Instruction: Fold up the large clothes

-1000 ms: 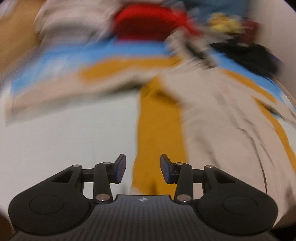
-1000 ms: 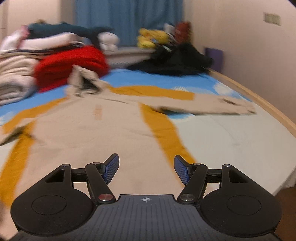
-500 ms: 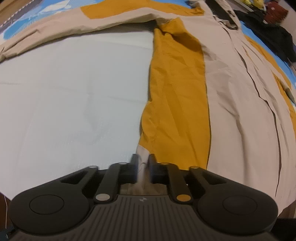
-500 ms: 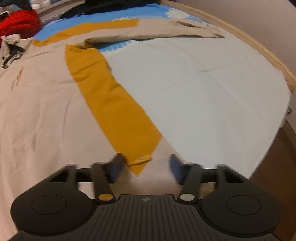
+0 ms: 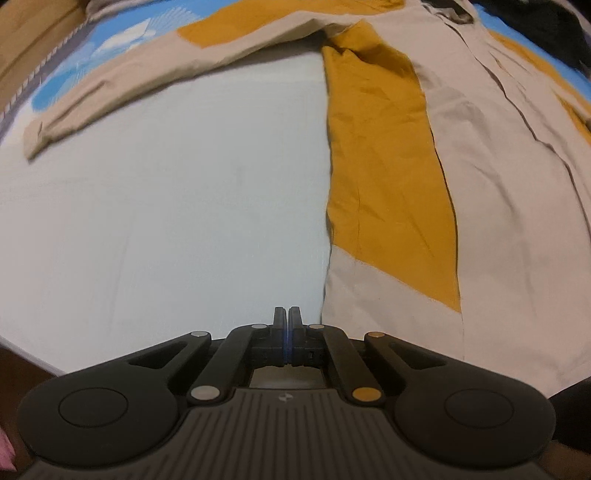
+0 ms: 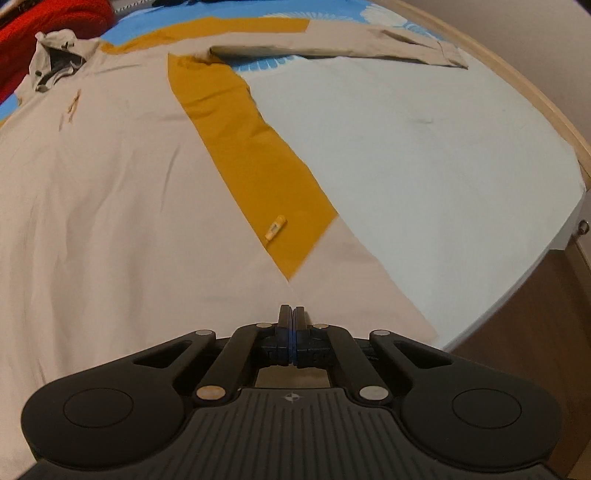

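Observation:
A large beige jacket [image 5: 498,221] with mustard side panels [image 5: 388,166] lies spread flat on the bed, sleeves out to both sides. My left gripper [image 5: 287,314] points steeply down at the hem's left corner. Its jaws are shut, and beige cloth shows in the gap beneath the pads. In the right wrist view the same jacket [image 6: 110,203] fills the left half. My right gripper [image 6: 291,312] is shut on the beige hem just below the tip of the mustard panel [image 6: 258,147]. A small yellow cord toggle [image 6: 275,229] lies on that panel.
The pale sheet [image 5: 166,221] runs to the bed's near edge, with brown floor [image 6: 535,332] beyond it. A wooden bed rim [image 6: 535,92] curves along the right. Red folded clothing [image 6: 44,22] and dark clothes [image 5: 546,26] lie past the collar.
Both grippers have dropped and tipped down from looking across the bed to the jacket's hem. Both went from open to shut, the left closing first.

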Available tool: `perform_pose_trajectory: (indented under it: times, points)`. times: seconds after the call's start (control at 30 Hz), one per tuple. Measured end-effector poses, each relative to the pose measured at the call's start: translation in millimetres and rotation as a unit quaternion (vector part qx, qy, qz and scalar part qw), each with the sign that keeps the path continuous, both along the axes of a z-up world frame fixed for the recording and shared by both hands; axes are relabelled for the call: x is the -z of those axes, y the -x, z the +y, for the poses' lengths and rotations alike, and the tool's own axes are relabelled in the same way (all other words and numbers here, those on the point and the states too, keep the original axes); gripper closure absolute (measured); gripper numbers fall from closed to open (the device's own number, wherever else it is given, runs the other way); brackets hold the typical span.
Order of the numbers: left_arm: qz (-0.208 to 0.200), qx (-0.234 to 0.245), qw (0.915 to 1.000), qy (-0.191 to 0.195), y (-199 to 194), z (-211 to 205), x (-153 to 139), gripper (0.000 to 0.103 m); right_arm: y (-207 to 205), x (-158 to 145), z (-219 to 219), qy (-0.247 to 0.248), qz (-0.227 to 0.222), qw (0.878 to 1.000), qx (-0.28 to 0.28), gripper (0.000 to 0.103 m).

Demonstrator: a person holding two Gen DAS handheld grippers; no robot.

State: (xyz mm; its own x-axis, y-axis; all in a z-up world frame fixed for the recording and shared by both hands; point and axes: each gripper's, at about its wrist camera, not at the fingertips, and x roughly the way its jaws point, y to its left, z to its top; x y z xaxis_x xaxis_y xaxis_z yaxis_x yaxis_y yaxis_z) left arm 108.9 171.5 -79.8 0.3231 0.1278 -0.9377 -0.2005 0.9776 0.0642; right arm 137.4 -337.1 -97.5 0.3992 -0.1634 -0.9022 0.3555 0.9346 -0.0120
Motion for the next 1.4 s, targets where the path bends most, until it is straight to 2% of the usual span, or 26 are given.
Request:
perform_pose_trajectory:
  times: [0.07, 0.1, 0.13, 0.17, 0.2, 0.27, 0.37, 0.4, 0.43, 0.47, 0.5, 0.53, 0.6, 0.7, 0.8, 0.93, 0.97, 1.03, 1.07, 1.1, 1.2, 1.27, 1.33, 1.4]
  points:
    - [-0.027, -0.010, 0.9989, 0.037, 1, 0, -6, 0.097, 1, -4, 0, -0.001, -0.010, 1.000, 0.002, 0.103]
    - [-0.036, -0.006, 0.9979, 0.054, 0, -3, -8, 0.078, 2, -7, -1, -0.003, -0.021, 1.000, 0.011, 0.090]
    - [-0.044, -0.004, 0.9967, 0.069, -1, -6, -6, 0.063, 2, -10, -4, -0.010, -0.032, 0.999, 0.025, 0.076]
    - [-0.051, -0.002, 0.9959, 0.074, -2, -9, -6, 0.043, 1, -11, -6, -0.014, -0.037, 0.999, 0.034, 0.045]
    - [-0.053, 0.002, 0.9960, 0.072, -4, -13, -4, 0.037, 2, -12, -7, -0.018, -0.044, 0.998, 0.042, 0.035]
    - [-0.045, 0.005, 0.9968, 0.066, -8, -18, 0, 0.037, -4, -10, -7, -0.023, -0.043, 0.998, 0.037, 0.036]
    - [-0.026, -0.014, 0.9972, 0.069, -16, -16, 12, 0.037, -11, 0, -1, -0.027, -0.017, 0.999, 0.016, 0.037]
    - [-0.019, -0.021, 0.9970, 0.072, -16, -12, 18, 0.038, -13, 3, 2, -0.032, -0.012, 0.999, 0.007, 0.041]
    - [-0.011, -0.025, 0.9967, 0.076, -18, -10, 21, 0.041, -14, 3, 6, -0.029, -0.010, 0.999, -0.006, 0.050]
    - [-0.009, -0.023, 0.9965, 0.080, -19, -11, 22, 0.058, -15, 4, 11, -0.025, -0.009, 0.999, -0.024, 0.076]
    - [-0.011, -0.015, 0.9964, 0.083, -19, -11, 23, 0.087, -16, 4, 17, -0.023, -0.004, 0.999, -0.041, 0.103]
    - [-0.012, -0.004, 0.9966, 0.081, -20, -13, 22, 0.096, -17, 4, 21, -0.022, -0.002, 0.998, -0.056, 0.103]
    - [-0.018, 0.011, 0.9970, 0.074, -17, -16, 18, 0.100, -16, 0, 25, -0.020, -0.011, 0.997, -0.069, 0.103]
    - [-0.024, 0.018, 0.9966, 0.076, -11, -14, 7, 0.102, -12, -10, 24, -0.003, -0.022, 0.998, -0.059, 0.103]
    - [-0.025, 0.026, 0.9965, 0.075, -2, -15, -3, 0.102, -7, -13, 10, 0.012, -0.010, 1.000, -0.025, 0.103]
    - [-0.005, 0.031, 0.9980, 0.055, -4, -17, 1, 0.102, -4, -11, -1, -0.008, -0.012, 1.000, -0.004, 0.103]
    - [-0.006, 0.028, 0.9981, 0.055, -5, -18, 0, 0.101, -4, -11, -2, -0.020, -0.021, 1.000, 0.003, 0.101]
    - [-0.015, 0.016, 0.9972, 0.071, -3, -14, -5, 0.099, -5, -10, -3, -0.040, -0.033, 0.999, 0.013, 0.069]
    - [-0.020, 0.010, 0.9970, 0.074, -4, -13, -6, 0.092, -8, -9, -2, -0.039, -0.032, 0.999, 0.014, 0.040]
    - [-0.021, 0.005, 0.9972, 0.072, -5, -13, -6, 0.080, -9, -7, 1, -0.028, -0.031, 0.999, 0.011, 0.034]
    - [-0.023, -0.002, 0.9979, 0.061, -10, -12, -6, 0.061, -16, 3, 7, -0.009, -0.009, 1.000, -0.009, 0.034]
    - [-0.019, -0.007, 0.9979, 0.061, -13, -12, -3, 0.058, -17, 11, 11, -0.001, 0.005, 1.000, -0.018, 0.034]
    - [-0.013, -0.008, 0.9981, 0.060, -15, -14, -1, 0.058, -19, 14, 14, 0.002, 0.006, 1.000, -0.027, 0.050]
    - [-0.015, -0.004, 0.9984, 0.055, -15, -16, -1, 0.058, -19, 12, 20, 0.008, -0.002, 0.999, -0.044, 0.098]
